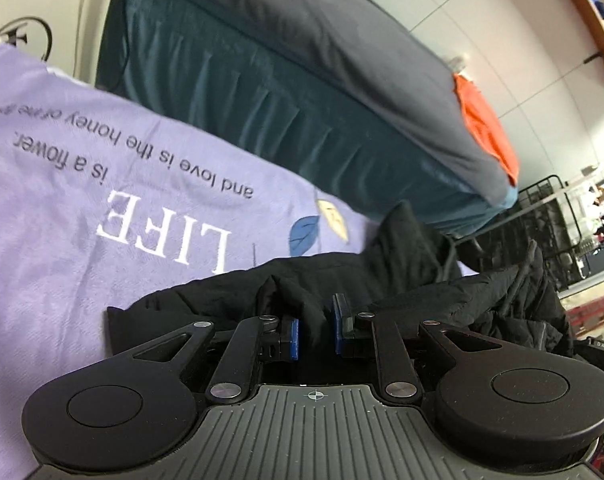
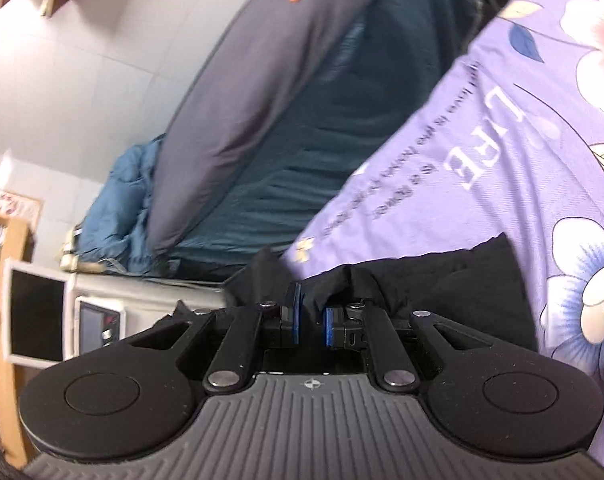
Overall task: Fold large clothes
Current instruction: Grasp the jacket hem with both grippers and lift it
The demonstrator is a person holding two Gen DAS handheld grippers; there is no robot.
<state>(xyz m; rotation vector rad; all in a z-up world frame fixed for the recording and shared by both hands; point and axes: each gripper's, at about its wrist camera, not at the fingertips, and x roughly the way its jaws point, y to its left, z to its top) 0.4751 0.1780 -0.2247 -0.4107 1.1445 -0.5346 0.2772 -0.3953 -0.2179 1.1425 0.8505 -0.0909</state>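
Two grippers each pinch a fold of the same black garment [image 1: 441,296], which lies crumpled on a lilac bedsheet [image 1: 62,200] printed with "LIFE" and flowers; the left gripper [image 1: 315,332] tilts downward over the cloth, its blue pads [image 1: 294,338] standing a little apart with a ridge of black fabric bunched up between them and pressed from both sides; the right gripper [image 2: 312,322] also angles down, its pads [image 2: 297,316] drawn nearly together on a thinner tuck of the garment, whose edge runs off to the right across the sheet; beyond the sheet in both views rises a dark teal mattress [image 1: 230,92] with a grey cover and an orange patch [image 1: 485,128]; both pictures are smeared, more so at their edges.
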